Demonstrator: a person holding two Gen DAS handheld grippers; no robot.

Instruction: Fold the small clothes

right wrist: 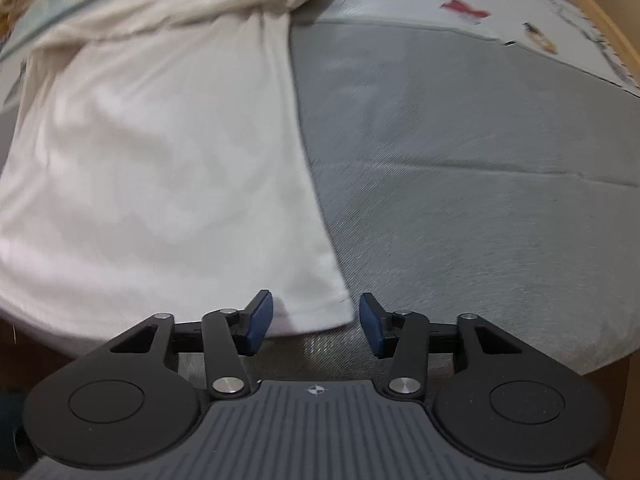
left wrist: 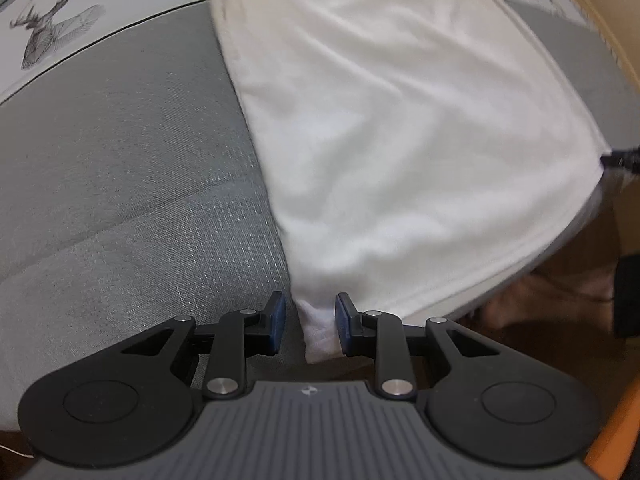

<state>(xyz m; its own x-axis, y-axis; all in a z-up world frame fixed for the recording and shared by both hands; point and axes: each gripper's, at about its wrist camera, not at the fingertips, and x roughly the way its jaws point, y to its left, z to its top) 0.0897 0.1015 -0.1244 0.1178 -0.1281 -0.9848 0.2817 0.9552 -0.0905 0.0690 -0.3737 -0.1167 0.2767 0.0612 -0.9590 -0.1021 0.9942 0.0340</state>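
- Left wrist view: left gripper (left wrist: pixel 310 326) is pointing down with its jaws standing apart; the near corner of the white garment (left wrist: pixel 392 128) is lying between the blue pads (left wrist: pixel 277 322), neither pad pressing it.
- Garment is lying spread on the grey cover (left wrist: pixel 120 168).
- Right wrist view: right gripper (right wrist: pixel 316 322) is standing with jaws parted over the white garment (right wrist: pixel 160 152)'s other near corner, the pads clear of the cloth; the grey cover (right wrist: pixel 460 184) is showing alongside.
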